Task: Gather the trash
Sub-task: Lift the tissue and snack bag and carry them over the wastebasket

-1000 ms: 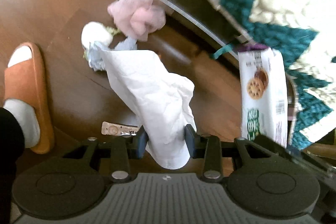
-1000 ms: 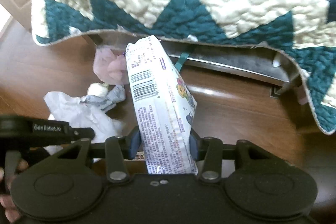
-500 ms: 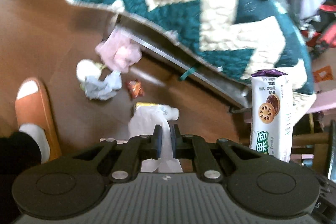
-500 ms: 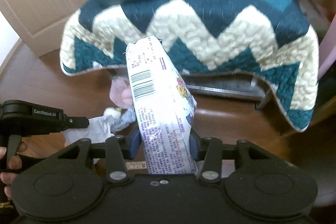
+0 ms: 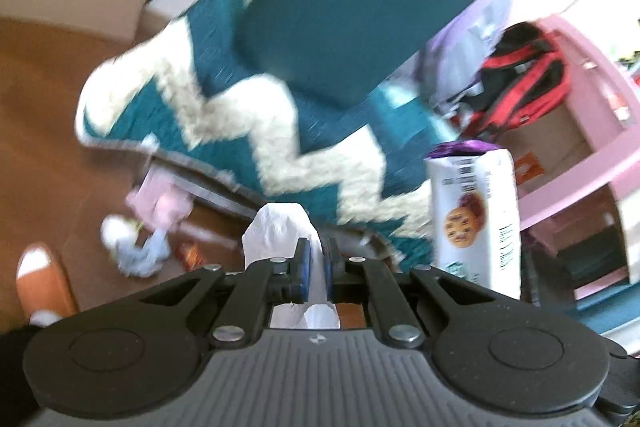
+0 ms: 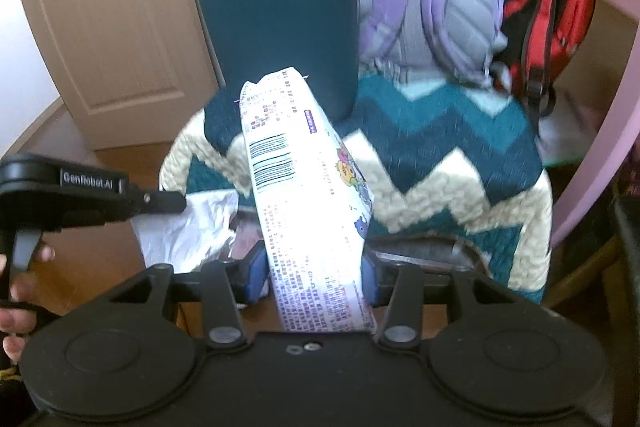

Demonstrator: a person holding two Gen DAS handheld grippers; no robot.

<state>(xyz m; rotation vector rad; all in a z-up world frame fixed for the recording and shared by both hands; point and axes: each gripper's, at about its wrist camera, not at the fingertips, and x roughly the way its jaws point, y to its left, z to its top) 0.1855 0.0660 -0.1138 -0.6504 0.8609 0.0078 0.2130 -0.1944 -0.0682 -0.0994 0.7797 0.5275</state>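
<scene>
Both grippers have risen from the floor since a second ago, and the chair (image 6: 280,7) now fills both views. The left gripper (image 5: 314,269), spread around the tissue (image 5: 280,231) then, has pinched shut on it and lifted it clear. The right gripper (image 6: 314,277) still clamps the wrapper (image 6: 308,195). More scraps, blurred but probably tissue wads (image 5: 140,247), remain on the floor (image 5: 44,115), so I'd judge collecting unfinished; no bin shows
</scene>
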